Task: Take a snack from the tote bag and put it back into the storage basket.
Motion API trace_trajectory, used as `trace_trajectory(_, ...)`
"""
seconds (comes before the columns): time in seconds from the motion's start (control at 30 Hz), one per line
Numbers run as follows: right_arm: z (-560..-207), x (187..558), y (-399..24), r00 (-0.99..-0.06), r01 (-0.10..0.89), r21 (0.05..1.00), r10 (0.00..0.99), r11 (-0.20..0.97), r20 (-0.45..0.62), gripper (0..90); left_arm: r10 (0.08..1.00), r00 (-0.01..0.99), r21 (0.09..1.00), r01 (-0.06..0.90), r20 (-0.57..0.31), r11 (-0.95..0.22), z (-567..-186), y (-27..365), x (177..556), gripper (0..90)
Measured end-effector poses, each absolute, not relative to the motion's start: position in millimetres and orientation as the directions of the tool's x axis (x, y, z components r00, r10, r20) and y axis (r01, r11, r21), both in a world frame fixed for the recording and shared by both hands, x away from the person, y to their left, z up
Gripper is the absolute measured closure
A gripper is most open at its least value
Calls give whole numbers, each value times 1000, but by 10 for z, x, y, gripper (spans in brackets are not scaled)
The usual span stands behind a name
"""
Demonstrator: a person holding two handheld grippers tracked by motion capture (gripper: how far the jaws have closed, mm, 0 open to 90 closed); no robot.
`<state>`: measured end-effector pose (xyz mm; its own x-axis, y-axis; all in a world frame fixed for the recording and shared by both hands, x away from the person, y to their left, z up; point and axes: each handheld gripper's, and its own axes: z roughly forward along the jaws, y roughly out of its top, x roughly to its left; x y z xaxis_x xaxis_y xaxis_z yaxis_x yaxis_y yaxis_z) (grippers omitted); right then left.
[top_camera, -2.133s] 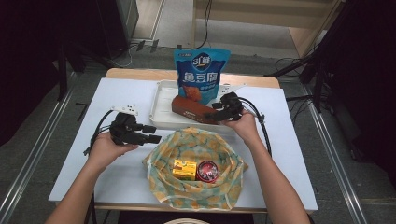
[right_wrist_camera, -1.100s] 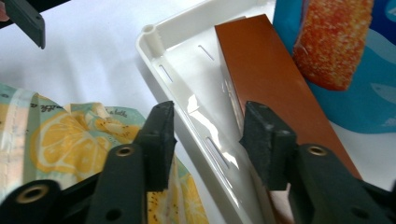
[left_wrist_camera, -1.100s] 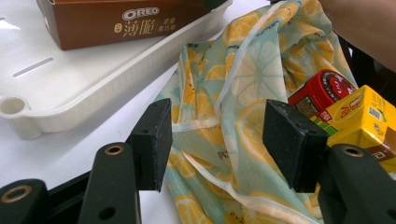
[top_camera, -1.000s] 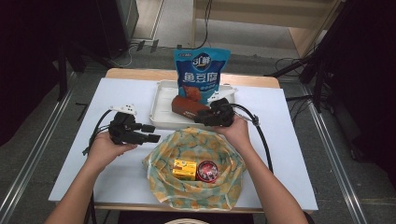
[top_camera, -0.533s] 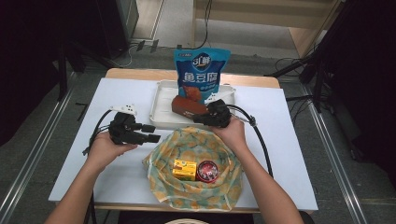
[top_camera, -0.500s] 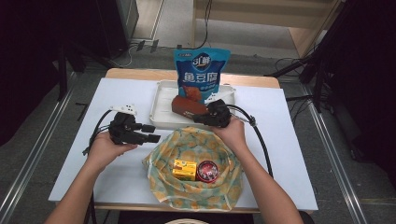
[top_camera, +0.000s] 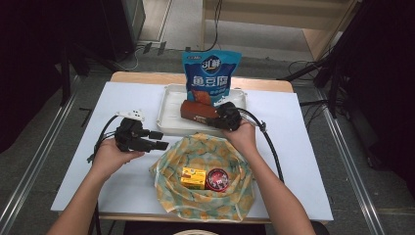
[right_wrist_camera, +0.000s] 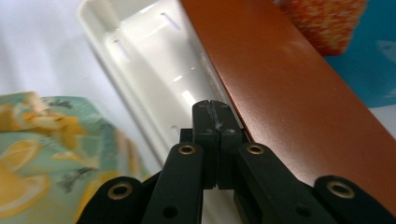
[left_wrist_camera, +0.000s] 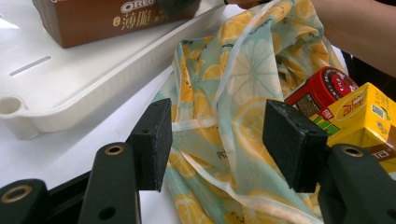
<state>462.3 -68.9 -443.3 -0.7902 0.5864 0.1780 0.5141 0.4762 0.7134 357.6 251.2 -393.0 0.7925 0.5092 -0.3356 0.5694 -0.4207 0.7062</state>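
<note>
Your right gripper (right_wrist_camera: 215, 112) is at the brown box (top_camera: 198, 111). The box is long and flat, and in the left gripper view its side has white letters on it (left_wrist_camera: 116, 18). In the right gripper view its top looks smooth and reddish brown (right_wrist_camera: 299, 93). The box lies in the white tray (top_camera: 169, 105) at the far side of the white table (top_camera: 303, 147), just in front of the blue bag (top_camera: 211, 73) that stands up at the back of the tray. Your right gripper's jaws have just been closing and are now clenched tight, pad on pad, with nothing between them. They sit right beside the long edge of the box, over the tray floor.

Your left gripper (left_wrist_camera: 215, 140) has its jaws wide apart and grasps nothing. It points at the lemon cloth bag (top_camera: 200, 152), which lies open on the table near you.

Now count. There is one brown box, one tray, one blue bag and one lemon cloth bag. Inside the cloth bag there is one yellow carton (top_camera: 193, 177) and one red can (top_camera: 217, 179), side by side.
</note>
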Motion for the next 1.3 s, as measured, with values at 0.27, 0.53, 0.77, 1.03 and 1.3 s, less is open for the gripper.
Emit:
trace_trajectory(0.27, -4463, 4724, -696, -767, 529, 722, 616, 446, 181, 900, 508, 794, 705, 568, -334, -425, -3934, 2503, 3576, 432)
trace_trajectory(0.53, -4521, 4811, -681, -740, 558, 730, 635, 395, 223, 900, 507, 795, 705, 567, -333, -426, -3934, 2505, 3578, 431)
trace_trajectory(0.77, -4509, 4833, -661, -731, 560, 732, 648, 389, 214, 900, 505, 796, 706, 566, -334, -426, -3936, 2501, 3577, 432)
trace_trajectory(1.03, -4502, 4910, -586, -731, 566, 717, 650, 407, 208, 900, 504, 796, 705, 568, -336, -425, -3937, 2503, 3580, 432)
trace_trajectory(1.3, -4511, 4952, -484, -729, 565, 719, 652, 404, 207, 900, 504, 796, 705, 566, -334, -427, -3934, 2503, 3576, 432)
